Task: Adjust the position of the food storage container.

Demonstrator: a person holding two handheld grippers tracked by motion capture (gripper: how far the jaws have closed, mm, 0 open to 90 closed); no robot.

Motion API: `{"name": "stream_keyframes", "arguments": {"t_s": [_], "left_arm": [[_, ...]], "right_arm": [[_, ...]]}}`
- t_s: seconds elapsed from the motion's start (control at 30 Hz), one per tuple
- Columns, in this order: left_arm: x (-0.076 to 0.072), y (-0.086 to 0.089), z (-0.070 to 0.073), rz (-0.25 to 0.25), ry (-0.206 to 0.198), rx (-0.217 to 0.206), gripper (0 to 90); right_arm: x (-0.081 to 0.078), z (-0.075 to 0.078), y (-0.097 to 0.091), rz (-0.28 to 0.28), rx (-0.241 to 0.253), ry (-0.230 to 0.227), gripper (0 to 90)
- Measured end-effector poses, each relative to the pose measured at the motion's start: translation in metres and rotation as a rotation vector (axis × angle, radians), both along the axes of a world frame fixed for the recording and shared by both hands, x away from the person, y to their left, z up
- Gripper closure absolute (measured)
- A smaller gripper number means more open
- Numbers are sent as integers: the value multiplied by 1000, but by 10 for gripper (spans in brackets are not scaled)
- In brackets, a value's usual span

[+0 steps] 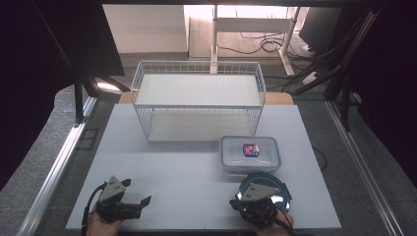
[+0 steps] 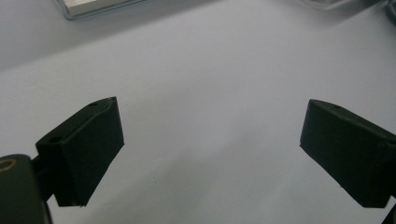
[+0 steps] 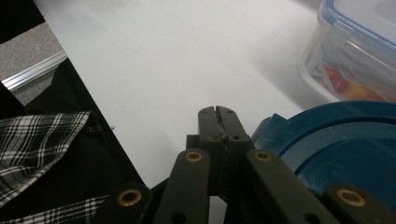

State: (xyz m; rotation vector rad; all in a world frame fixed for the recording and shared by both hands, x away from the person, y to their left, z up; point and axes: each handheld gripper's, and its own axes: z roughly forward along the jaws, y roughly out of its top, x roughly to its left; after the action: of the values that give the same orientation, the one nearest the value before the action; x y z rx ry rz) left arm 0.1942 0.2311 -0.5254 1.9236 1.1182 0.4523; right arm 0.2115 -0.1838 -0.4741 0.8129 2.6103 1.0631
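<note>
The work looked barely begun. The right hand-held gripper (image 1: pixel 255 209) sat at the near edge of the white worktop (image 1: pixel 162 172), toward its near right corner, with its two black jaws pressed flat together and nothing visibly between the pads in the right gripper view. It lay just beside, and in the high view partly over, the round dark-blue plastic lid (image 3: pixel 345 144), whose rim touched or nearly touched the jaw's side; whether a thin edge was pinched could not be told. Just behind the lid stood the clear rectangular plastic food container with a blue-rimmed snap lid (image 1: pixel 250 154), shut and holding coloured contents, well short of the white wire two-tier shelf rack (image 1: pixel 199 98) at the far edge, both of whose tiers were bare. The left hand-held gripper (image 1: pixel 129 204) rested near the near left corner, jaws spread wide over bare worktop and holding nothing. Judging from this, the blue lid was not yet lifted or moved, and nothing had reached the rack.
</note>
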Motion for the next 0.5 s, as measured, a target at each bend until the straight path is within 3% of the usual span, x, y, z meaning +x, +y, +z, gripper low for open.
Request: {"name": "stream_keyframes", "arguments": {"t_s": [0.27,0.5], "left_arm": [[0,2,-1,1,9,-12,56],[0,3,-1,3,15,-24,54]], "right_arm": [[0,1,0,-6,-23,-2,894],[3,1,-8,-52,-44,-12,895]]}}
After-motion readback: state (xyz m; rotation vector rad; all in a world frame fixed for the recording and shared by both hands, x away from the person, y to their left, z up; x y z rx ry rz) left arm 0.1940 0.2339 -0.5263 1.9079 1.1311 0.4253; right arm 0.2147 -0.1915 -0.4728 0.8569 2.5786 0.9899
